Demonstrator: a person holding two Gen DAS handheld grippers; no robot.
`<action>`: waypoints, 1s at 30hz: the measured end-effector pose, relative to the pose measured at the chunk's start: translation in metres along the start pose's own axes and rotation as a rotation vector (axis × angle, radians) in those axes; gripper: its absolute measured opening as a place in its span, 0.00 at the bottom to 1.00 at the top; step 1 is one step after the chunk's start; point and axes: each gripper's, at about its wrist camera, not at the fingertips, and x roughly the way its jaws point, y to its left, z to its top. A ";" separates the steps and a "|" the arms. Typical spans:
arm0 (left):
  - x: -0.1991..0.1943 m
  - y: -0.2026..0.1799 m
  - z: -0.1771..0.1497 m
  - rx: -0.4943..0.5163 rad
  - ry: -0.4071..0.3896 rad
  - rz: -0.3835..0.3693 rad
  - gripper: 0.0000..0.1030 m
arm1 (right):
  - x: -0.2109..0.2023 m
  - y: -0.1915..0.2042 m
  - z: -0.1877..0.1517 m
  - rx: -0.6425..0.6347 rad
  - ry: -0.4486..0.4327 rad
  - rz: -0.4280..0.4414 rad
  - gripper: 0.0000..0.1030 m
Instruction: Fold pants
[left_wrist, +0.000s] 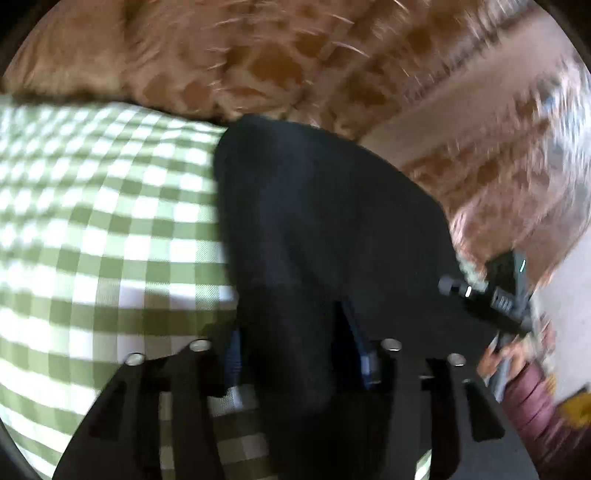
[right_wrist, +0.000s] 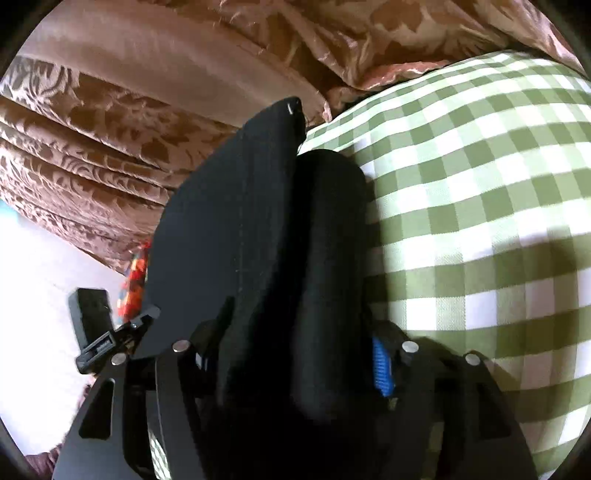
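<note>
Two grippers each clamp black pants (left_wrist: 325, 229): left gripper (left_wrist: 295, 354) and right gripper (right_wrist: 291, 354). The cloth's length runs forward from both, over the green checked bedspread (right_wrist: 480, 206).

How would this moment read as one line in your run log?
step: fold pants | left gripper: gripping black pants | right gripper: gripping pants | surface: green checked cloth

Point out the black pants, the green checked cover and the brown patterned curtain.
black pants (right_wrist: 236, 229): right wrist view, on the flat panel beside the seam.
green checked cover (right_wrist: 480, 192): right wrist view, on its bare middle.
brown patterned curtain (right_wrist: 92, 122): right wrist view, on a fold at the left.
</note>
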 end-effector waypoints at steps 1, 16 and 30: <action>-0.003 -0.001 -0.001 -0.008 -0.007 0.004 0.49 | -0.002 0.003 0.001 -0.009 0.000 -0.018 0.63; -0.022 -0.064 -0.048 0.248 -0.154 0.308 0.49 | -0.017 0.067 -0.028 -0.302 -0.050 -0.364 0.32; -0.054 -0.099 -0.076 0.231 -0.263 0.413 0.60 | -0.072 0.097 -0.063 -0.249 -0.234 -0.390 0.57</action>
